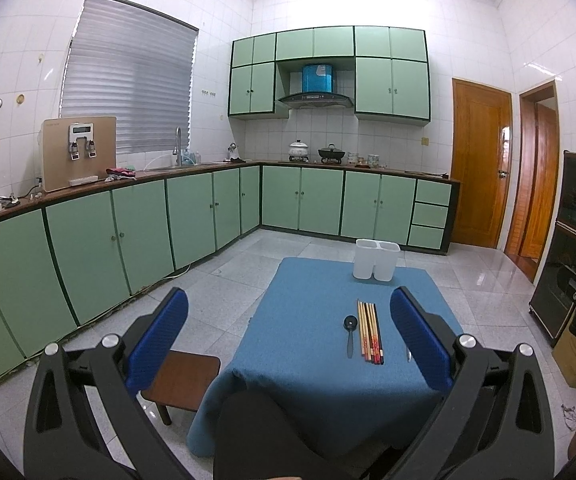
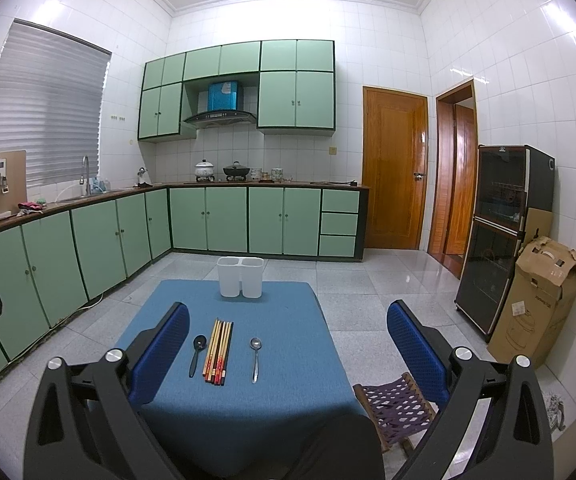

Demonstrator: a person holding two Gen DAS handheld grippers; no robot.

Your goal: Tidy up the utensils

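Note:
A low table with a blue cloth (image 1: 308,340) (image 2: 280,320) holds a black spoon (image 1: 350,334) (image 2: 197,354), a bundle of several chopsticks (image 1: 369,332) (image 2: 219,350) and a silver spoon (image 2: 255,358), lying side by side. In the left wrist view the silver spoon (image 1: 409,355) is mostly hidden behind the right finger. A white two-compartment holder (image 1: 376,259) (image 2: 240,277) stands empty at the table's far edge. My left gripper (image 1: 288,332) is open and empty, held above the near left of the table. My right gripper (image 2: 288,336) is open and empty, above the near right.
A brown wooden stool (image 1: 182,376) stands left of the table and a woven folding stool (image 2: 398,404) right of it. Green cabinets (image 1: 128,232) line the left and far walls. A dark cabinet (image 2: 500,240) and a cardboard box (image 2: 536,300) stand at the right. The floor is grey tile.

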